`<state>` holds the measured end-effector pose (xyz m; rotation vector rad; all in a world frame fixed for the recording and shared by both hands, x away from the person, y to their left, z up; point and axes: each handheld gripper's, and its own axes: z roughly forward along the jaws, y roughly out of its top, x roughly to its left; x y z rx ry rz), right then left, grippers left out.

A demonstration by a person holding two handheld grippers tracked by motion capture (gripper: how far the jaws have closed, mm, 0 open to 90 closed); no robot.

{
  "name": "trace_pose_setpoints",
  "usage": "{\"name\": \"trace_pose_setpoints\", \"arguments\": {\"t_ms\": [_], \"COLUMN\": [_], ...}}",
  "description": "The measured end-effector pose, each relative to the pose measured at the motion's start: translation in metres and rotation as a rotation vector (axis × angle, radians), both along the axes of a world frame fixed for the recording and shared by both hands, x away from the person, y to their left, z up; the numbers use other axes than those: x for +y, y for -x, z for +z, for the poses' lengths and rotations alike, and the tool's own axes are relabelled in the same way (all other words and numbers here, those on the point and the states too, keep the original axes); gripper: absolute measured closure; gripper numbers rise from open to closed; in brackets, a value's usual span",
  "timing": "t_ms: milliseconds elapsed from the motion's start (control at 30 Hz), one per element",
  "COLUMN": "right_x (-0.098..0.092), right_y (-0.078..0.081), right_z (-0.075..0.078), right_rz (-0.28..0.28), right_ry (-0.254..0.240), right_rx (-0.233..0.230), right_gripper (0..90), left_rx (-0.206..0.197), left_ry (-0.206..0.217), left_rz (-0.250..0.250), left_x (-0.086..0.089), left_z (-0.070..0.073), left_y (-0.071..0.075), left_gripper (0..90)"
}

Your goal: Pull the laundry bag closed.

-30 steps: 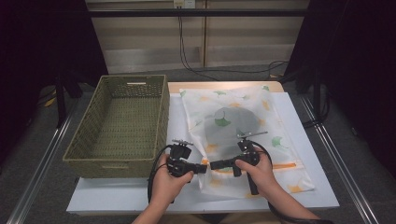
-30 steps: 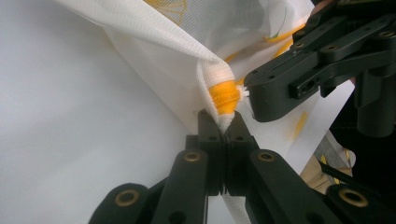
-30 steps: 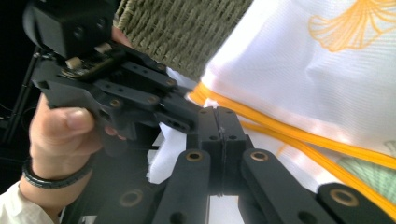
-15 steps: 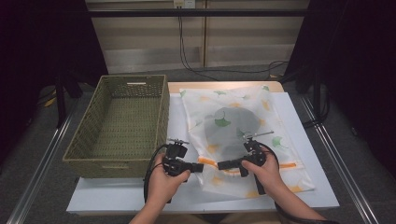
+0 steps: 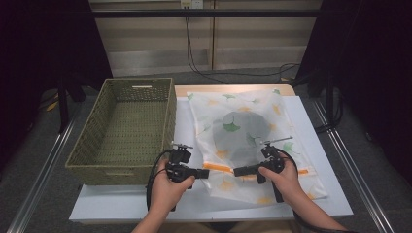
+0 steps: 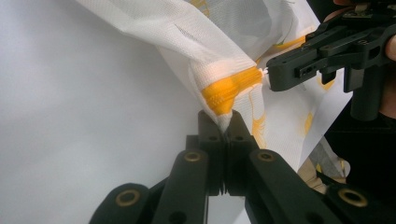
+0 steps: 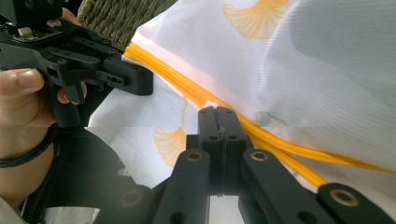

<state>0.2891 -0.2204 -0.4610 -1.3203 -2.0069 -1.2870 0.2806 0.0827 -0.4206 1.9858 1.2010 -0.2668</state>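
Observation:
A white mesh bag [image 5: 272,111] printed with ginkgo leaves lies on the table, with a dark grey garment [image 5: 240,128] inside it. An orange zipper [image 5: 221,168] runs along its near edge. My left gripper [image 5: 206,172] is shut on the zipper's left end [image 6: 231,91], which bunches up just above my closed jaws [image 6: 224,122]. A short way to the right, my right gripper [image 5: 236,171] is shut on a small white pull tab on the zipper [image 7: 187,88], with my jaws [image 7: 217,111] closed. The two grippers point at each other.
An empty woven green basket [image 5: 126,126] stands to the left of the bag, close to my left hand. A white sheet [image 5: 311,126] covers the table, whose front edge lies near the person's forearms. Black cables trail from both grippers.
My right gripper has slid to the right along the zipper, so a gap has opened between the two gripper tips. The left gripper has stayed put.

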Motion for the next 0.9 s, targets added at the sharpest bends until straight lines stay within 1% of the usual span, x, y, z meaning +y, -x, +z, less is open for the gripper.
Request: {"name": "trace_pose_setpoints", "arguments": {"t_ms": [133,167,300,333,367,400,467,500,533,567,667,733,767,833,900], "right_x": [-0.006,-0.007,-0.009,-0.01,-0.01,-0.01,-0.01,-0.011,-0.013,-0.014,-0.02,-0.022,-0.023,-0.024,-0.028], "right_y": [0.001,0.001,0.001,0.002,0.001,0.002,0.002,0.001,0.001,0.001,0.001,0.001,0.001,0.001,0.002], "right_z": [0.0,-0.001,0.0,0.001,0.001,0.002,0.003,0.003,0.003,0.002,0.002,0.003,0.003,0.004,0.004], "right_rz": [-0.01,-0.011,-0.012,-0.011,-0.009,-0.004,-0.004,-0.008,-0.011,-0.013,-0.022,-0.022,-0.022,-0.027,-0.03], "right_ry": [0.0,-0.002,-0.004,-0.001,0.003,0.005,0.004,0.01,0.014,0.002,0.002,0.002,0.006,0.028,0.026], "right_rx": [0.002,0.001,0.003,-0.001,-0.008,-0.008,-0.009,-0.017,-0.012,-0.008,-0.01,-0.011,-0.011,-0.018,-0.017], "right_gripper": [90.0,90.0,90.0,90.0,90.0,90.0,90.0,90.0,90.0,90.0,90.0,90.0,90.0,90.0,90.0], "left_rx": [0.004,0.003,-0.002,-0.002,-0.004,-0.002,0.0,0.0,0.002,-0.001,0.001,0.003,0.001,-0.004,0.001], "left_ry": [0.001,0.001,0.001,0.001,-0.002,0.004,0.0,0.004,0.012,0.005,0.012,0.008,0.004,-0.003,0.007], "left_rz": [0.003,-0.006,-0.011,-0.006,-0.012,-0.004,-0.006,-0.004,0.0,-0.002,0.001,-0.001,-0.001,0.003,0.011], "left_x": [0.0,0.001,0.002,0.001,0.001,0.001,0.001,0.002,0.003,0.004,0.006,0.005,0.005,0.007,0.009], "left_z": [0.001,0.001,0.003,0.003,0.004,0.004,0.005,0.005,0.005,0.006,0.007,0.007,0.007,0.008,0.009], "left_y": [0.0,0.0,0.001,0.001,0.001,0.002,0.002,0.001,0.002,0.001,0.001,0.001,0.0,0.0,0.0], "left_gripper": [88.5,88.5,88.5,88.5,88.5,88.5,88.5,88.5,88.5,88.5,88.5,88.5,88.5,88.5,88.5]}}
